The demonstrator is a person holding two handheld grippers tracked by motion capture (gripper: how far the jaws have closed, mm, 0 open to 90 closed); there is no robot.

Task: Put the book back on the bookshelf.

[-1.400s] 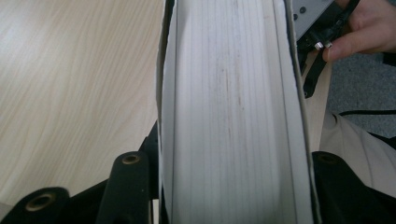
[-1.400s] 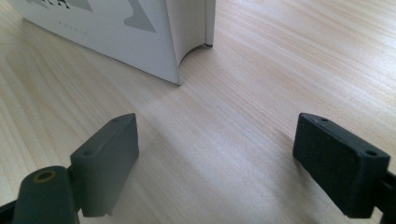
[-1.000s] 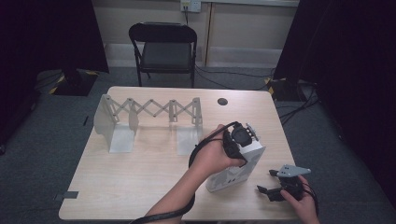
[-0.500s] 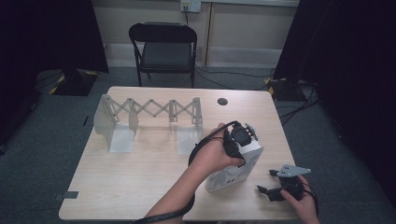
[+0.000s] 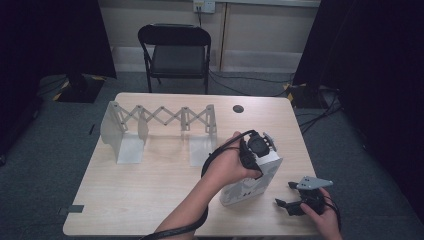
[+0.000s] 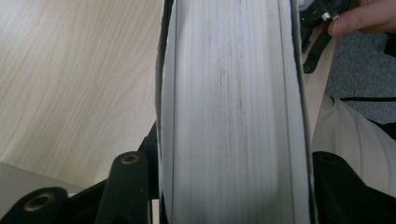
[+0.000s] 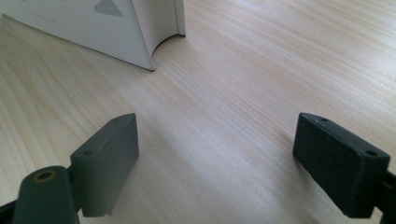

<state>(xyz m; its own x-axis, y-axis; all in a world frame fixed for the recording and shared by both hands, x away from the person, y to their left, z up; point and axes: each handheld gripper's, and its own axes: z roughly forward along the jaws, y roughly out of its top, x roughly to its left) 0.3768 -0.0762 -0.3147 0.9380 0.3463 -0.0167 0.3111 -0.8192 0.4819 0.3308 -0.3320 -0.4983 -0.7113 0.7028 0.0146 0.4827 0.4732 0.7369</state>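
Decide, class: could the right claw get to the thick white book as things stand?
Probably yes: the right claw stands open beside the thick white book, bare tabletop between them, though the left claw already clamps it.

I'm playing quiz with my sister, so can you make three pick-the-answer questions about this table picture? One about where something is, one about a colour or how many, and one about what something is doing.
1. Where is the folding rack?
A. On the back left part of the table
B. On the chair
C. On the floor

2. What colour is the book?
A. Red
B. White
C. Green

3. What is the left gripper doing?
A. Lying open on the table
B. Squeezing the book
C. Holding the rack

Answers:
1 A, the high view shows the rack standing on the table, left of and behind the book.
2 B, its cover and page edges look white.
3 B, the left gripper view shows the jaws pressed on both sides of the book, while the right gripper is open with nothing in it.
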